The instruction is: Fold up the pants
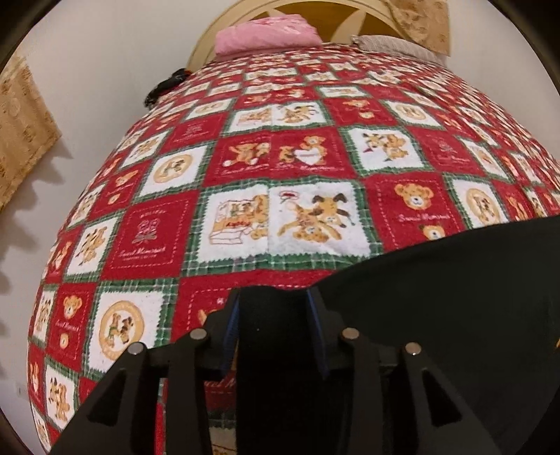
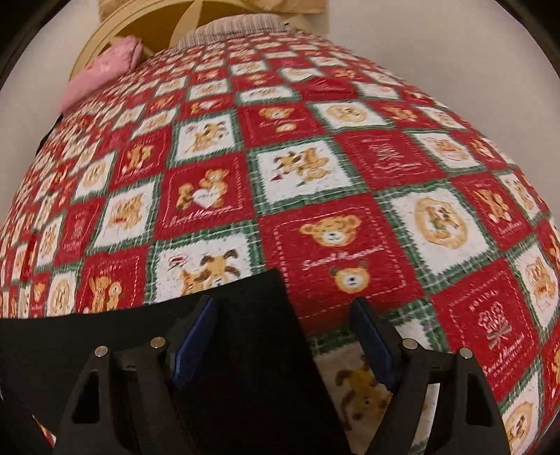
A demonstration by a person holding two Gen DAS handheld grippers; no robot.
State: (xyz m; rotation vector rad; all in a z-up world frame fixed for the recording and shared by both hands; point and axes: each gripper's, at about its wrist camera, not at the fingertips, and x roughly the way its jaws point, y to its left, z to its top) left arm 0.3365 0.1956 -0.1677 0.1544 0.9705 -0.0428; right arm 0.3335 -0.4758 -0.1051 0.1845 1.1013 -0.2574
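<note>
The black pants lie on the red teddy-bear bedspread, filling the lower right of the left wrist view. My left gripper stands partly open over their left corner, black cloth between the blue pads, with a gap to each. In the right wrist view the pants fill the lower left. My right gripper is wide open over their right corner; the cloth edge runs between the fingers and the right pad is over bare bedspread.
A pink pillow and a striped pillow lie at the headboard. A dark object sits at the bed's left edge by the white wall. A tan curtain hangs at far left.
</note>
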